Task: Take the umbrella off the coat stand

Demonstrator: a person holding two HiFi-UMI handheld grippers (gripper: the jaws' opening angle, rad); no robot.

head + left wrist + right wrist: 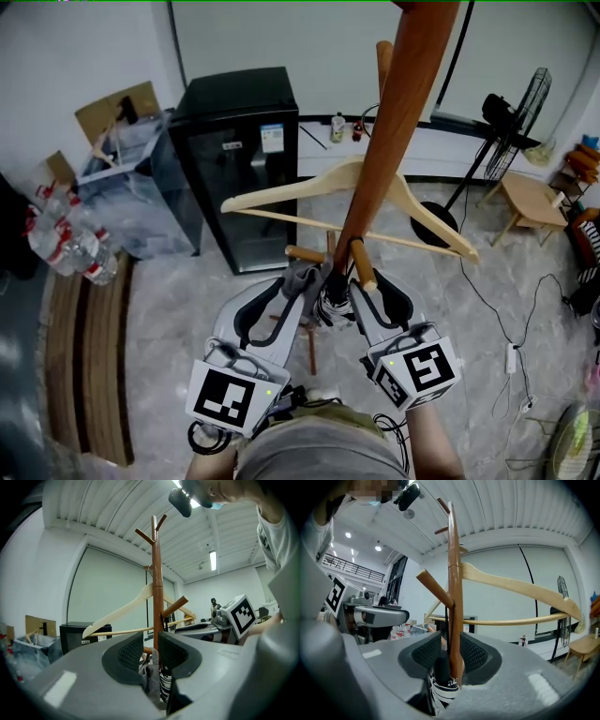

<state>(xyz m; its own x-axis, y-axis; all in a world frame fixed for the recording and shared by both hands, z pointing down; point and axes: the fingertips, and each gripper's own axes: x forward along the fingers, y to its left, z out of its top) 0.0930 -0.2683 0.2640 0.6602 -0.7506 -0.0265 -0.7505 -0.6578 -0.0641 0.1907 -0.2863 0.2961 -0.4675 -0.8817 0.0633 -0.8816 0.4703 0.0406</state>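
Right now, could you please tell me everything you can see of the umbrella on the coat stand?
The umbrella is folded: white fabric with dark stripes gathered under a black end. It sits roughly upright against the wooden coat stand pole. The jaws of the right gripper stand apart either side of that black end; whether they press it I cannot tell. Striped folds also show low between the jaws of the left gripper, beside grey cloth.

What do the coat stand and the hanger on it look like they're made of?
Coat stand: apparently wood, reddish-brown stain, smooth semi-gloss; soft sheen along the pole. Hanger: apparently pale unstained wood, matte; light even colour, no shine.
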